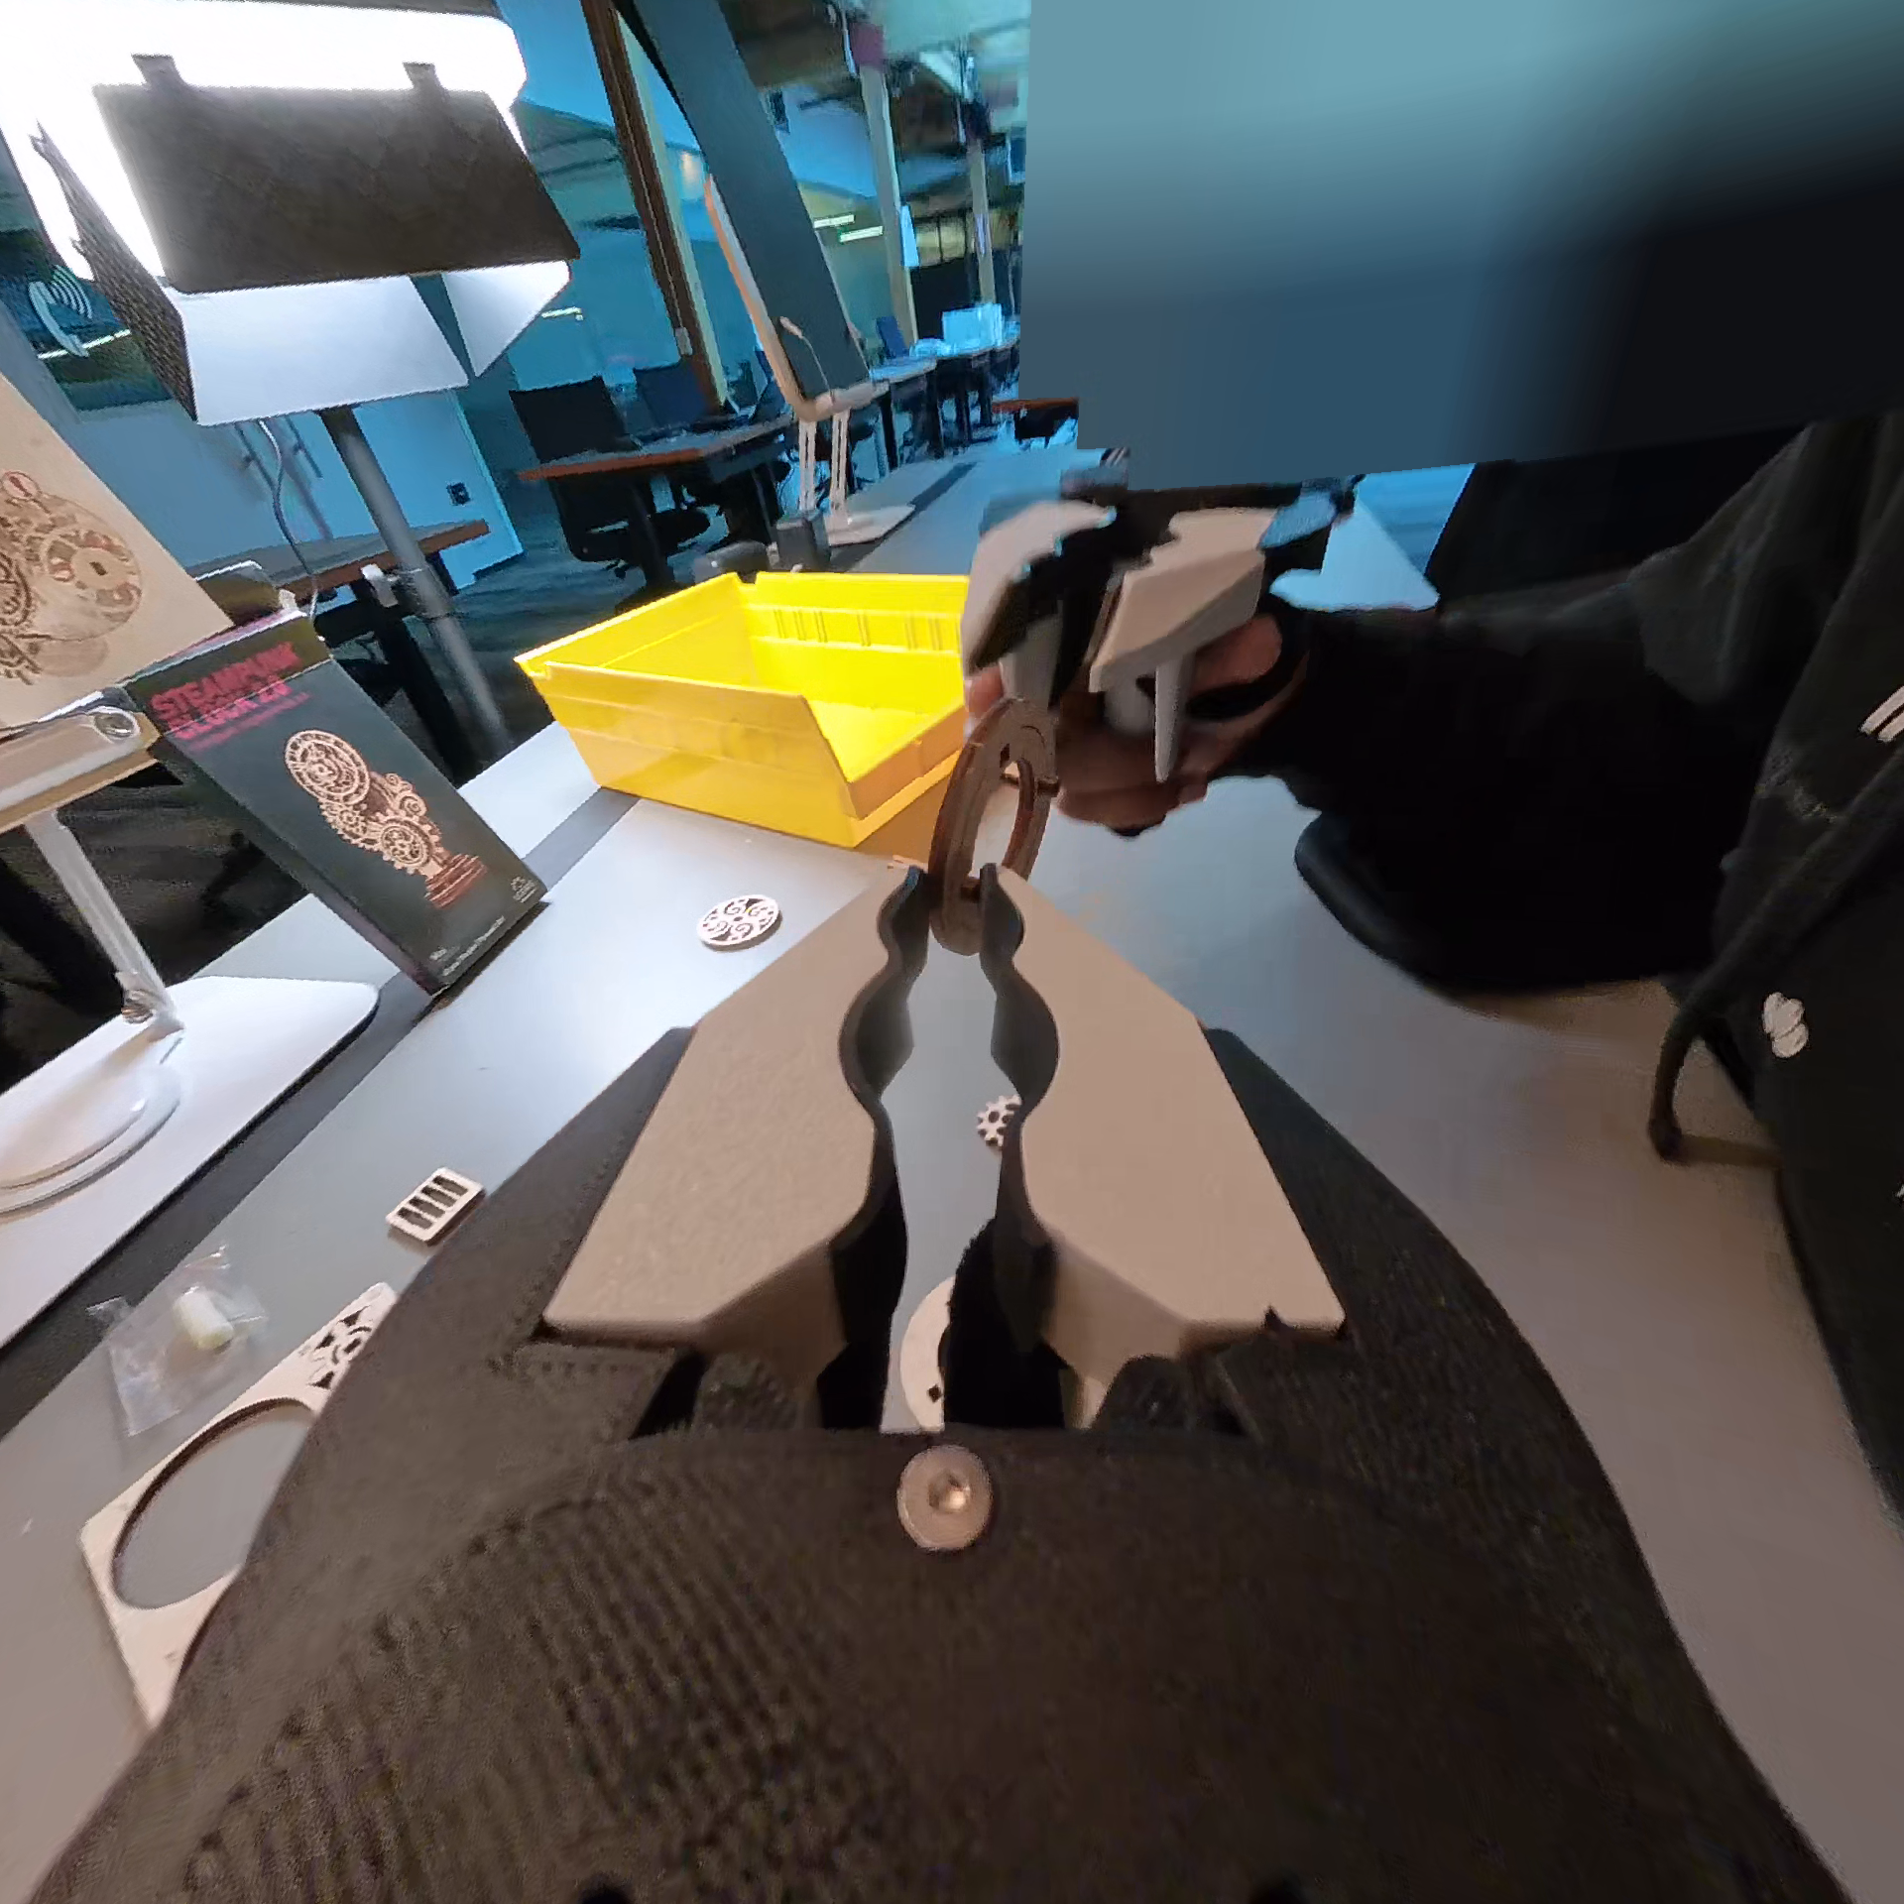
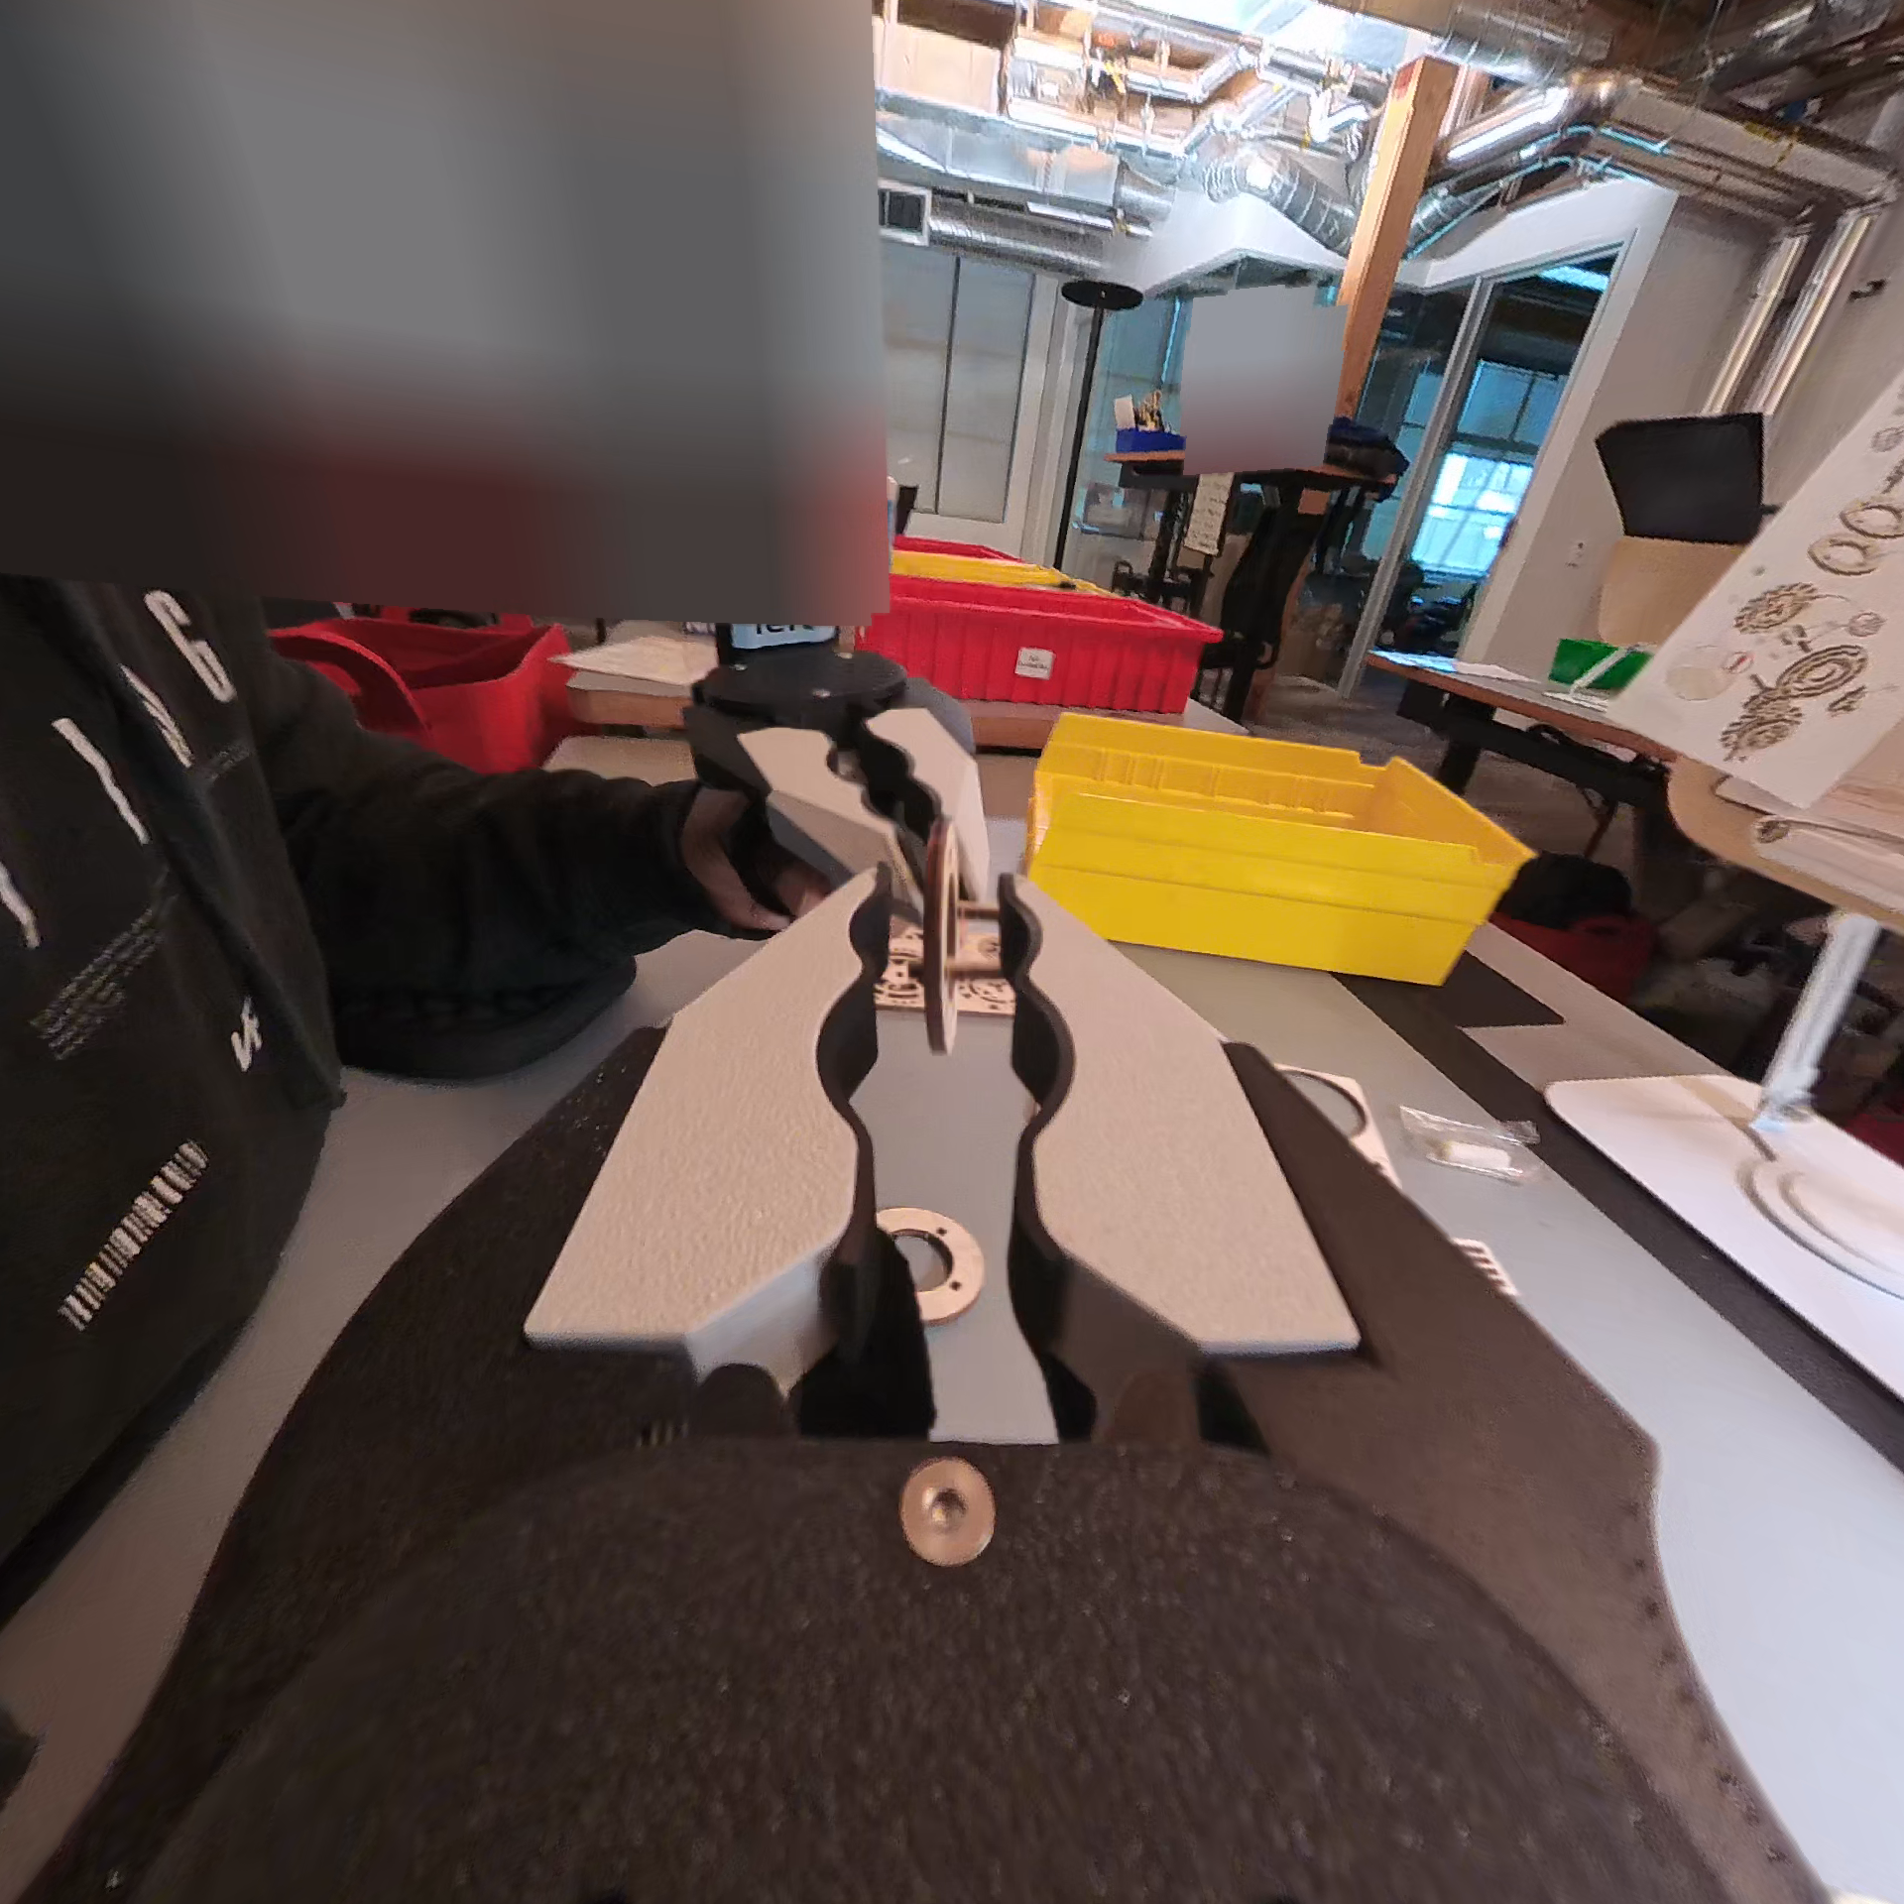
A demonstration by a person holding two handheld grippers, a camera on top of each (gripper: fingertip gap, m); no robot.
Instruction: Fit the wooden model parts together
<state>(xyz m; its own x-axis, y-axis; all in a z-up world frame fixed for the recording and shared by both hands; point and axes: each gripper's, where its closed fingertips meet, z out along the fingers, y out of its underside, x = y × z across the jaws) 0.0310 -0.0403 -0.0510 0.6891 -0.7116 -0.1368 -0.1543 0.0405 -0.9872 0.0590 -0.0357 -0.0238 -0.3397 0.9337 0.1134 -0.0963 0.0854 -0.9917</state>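
Wooden ring (image 1: pixel 991 814) between blurred tools

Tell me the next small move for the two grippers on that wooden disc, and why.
Probably hold the left gripper steady and close the right gripper on the short wooden pegs. The left one pinches the lower edge of the round brown wooden disc, held on edge above the grey table. In the right wrist view, pegs jut sideways from the disc between jaws standing apart and not yet clamped.
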